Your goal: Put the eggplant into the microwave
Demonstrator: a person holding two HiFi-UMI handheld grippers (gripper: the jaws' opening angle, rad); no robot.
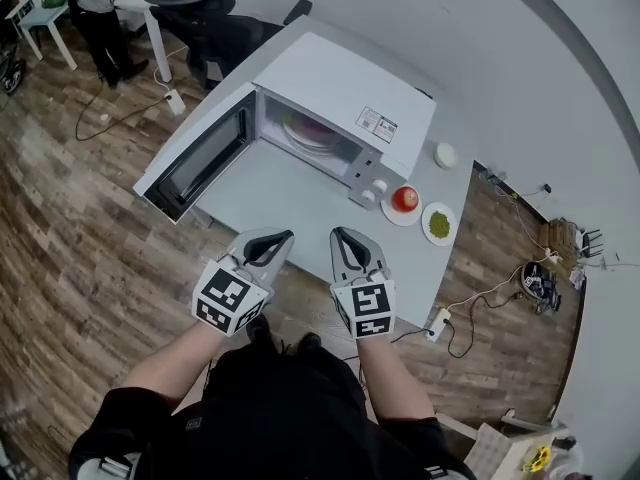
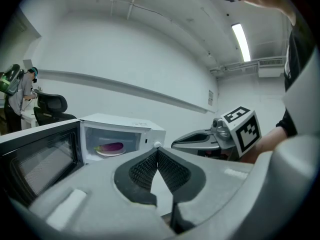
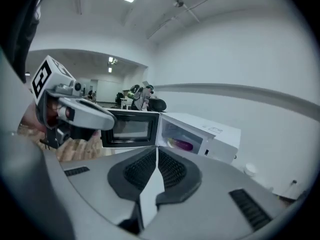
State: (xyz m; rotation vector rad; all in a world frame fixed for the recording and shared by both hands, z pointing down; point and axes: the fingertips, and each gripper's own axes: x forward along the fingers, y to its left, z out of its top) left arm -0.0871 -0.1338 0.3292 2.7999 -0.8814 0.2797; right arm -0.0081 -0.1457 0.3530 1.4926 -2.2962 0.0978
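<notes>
The white microwave (image 1: pixel 340 93) stands on a white table (image 1: pixel 290 193) with its door (image 1: pixel 195 158) swung wide open to the left. Inside, a purple eggplant (image 2: pixel 112 147) (image 3: pixel 182 145) lies on a white plate (image 1: pixel 305 133). Both grippers hover side by side over the table's near edge, in front of the oven and apart from it. My left gripper (image 1: pixel 275 236) (image 2: pixel 157 149) is shut with nothing between its pads. My right gripper (image 1: pixel 343 233) (image 3: pixel 156 150) is likewise shut and empty. Each gripper shows in the other's view.
Right of the microwave sit a red round fruit on a small plate (image 1: pixel 404 200), a dish of something green (image 1: pixel 439 226) and a small white round object (image 1: pixel 446 155). A power strip with cables (image 1: pixel 440 320) lies on the wooden floor. An office chair (image 1: pixel 200 13) and a person (image 1: pixel 100 8) are far behind.
</notes>
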